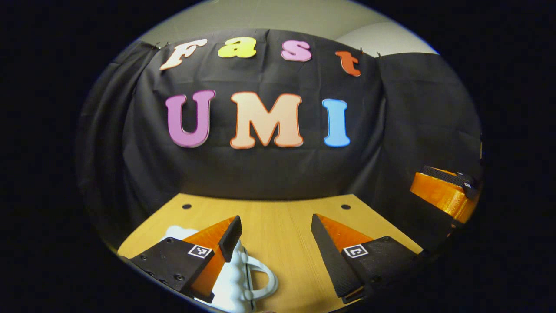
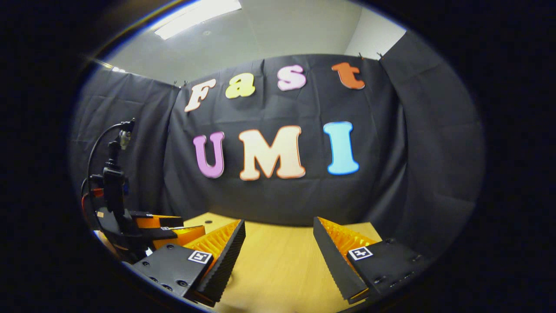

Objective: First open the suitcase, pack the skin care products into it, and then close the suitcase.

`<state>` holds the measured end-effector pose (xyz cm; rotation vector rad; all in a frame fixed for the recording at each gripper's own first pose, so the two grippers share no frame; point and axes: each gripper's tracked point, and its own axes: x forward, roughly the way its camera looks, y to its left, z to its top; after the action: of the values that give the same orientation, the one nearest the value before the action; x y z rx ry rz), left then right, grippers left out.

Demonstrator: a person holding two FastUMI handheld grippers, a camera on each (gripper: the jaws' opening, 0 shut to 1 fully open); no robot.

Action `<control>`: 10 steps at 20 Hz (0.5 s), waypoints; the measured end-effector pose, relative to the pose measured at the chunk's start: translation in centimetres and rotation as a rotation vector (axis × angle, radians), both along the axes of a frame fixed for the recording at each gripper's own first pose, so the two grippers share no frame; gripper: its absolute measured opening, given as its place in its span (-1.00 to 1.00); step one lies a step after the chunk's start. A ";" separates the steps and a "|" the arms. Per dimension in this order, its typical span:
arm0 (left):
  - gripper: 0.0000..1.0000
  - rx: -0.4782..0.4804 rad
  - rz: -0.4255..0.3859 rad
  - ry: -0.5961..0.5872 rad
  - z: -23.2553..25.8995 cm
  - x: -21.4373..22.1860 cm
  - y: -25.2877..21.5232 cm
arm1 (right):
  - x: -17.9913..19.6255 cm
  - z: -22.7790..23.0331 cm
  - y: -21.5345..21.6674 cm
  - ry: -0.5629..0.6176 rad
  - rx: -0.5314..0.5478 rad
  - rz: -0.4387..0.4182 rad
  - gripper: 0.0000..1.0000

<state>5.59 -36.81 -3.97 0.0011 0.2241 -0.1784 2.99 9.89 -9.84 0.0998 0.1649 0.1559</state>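
1. While both tongs hover wide apart over the surface (image 1: 278, 226), nothing's gripped: left tongs (image 1: 276, 234) empty, right tongs (image 2: 278, 243) empty too.
2. Down by the left tongs' left finger sits a white case (image 1: 236, 278) with a loop handle, partly hidden under that finger, looking shut. I'd judge it's the suitcase.
3. Off the right tongs' left side, the other tongs hang close by.
4. Progress? Barely started, I'd say: opening, packing, closing all remain. Skin care products aren't spotted.

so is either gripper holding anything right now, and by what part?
Nothing held. The left gripper and right gripper are both open; a white handled item lies under the left gripper's finger, ungripped.
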 end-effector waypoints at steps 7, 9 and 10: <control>0.87 0.019 -0.050 -0.152 6.4 0.9 1.0 | 0.9 8.3 2.0 -0.211 -0.037 -0.078 0.94; 0.88 -0.001 -0.073 -0.163 7.1 1.1 0.7 | 1.0 8.8 2.7 -0.222 -0.038 -0.087 0.94; 0.88 -0.006 -0.079 -0.168 7.4 1.2 0.9 | 0.9 8.5 2.4 -0.221 -0.034 -0.091 0.90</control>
<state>6.81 -35.91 3.43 0.0186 0.0564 -0.2568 3.92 12.28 -1.37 0.0554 -0.0573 0.0725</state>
